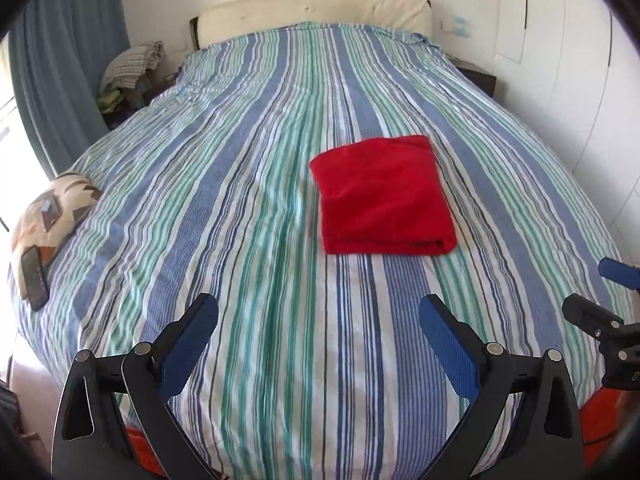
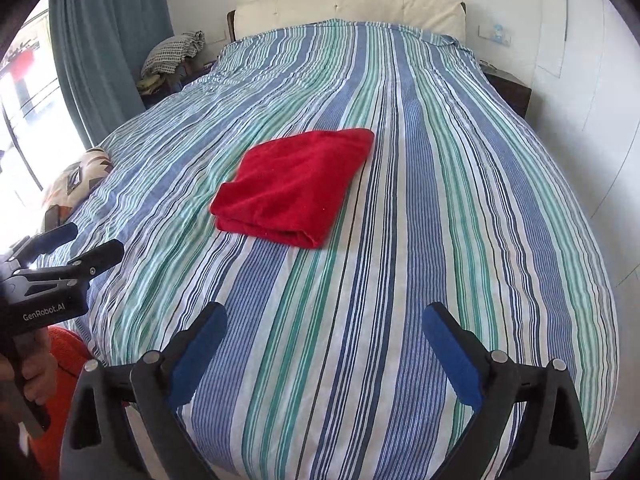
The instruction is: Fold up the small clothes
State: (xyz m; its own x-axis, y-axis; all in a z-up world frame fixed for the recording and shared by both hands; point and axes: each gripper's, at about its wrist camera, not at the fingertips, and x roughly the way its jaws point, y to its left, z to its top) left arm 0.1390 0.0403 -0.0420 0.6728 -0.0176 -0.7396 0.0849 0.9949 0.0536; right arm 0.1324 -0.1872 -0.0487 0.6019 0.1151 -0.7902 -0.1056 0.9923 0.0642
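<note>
Fuzzy matt red cloth (image 1: 384,196) lies on crinkled striped cotton bedsheet (image 1: 240,200).

Red cloth (image 1: 384,196) on blue-green striped bedspread (image 1: 240,208)

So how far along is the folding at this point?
Done: the red cloth lies folded into a neat rectangle on the striped bedspread. In hand: nothing; the left claw and right claw are both open, empty and clear of it. Left: no other unfolded garment is clearly in view.

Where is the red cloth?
The folded red cloth lies on the striped bedspread, mid-bed, right of centre in the left wrist view, ahead of both open grippers.
</note>
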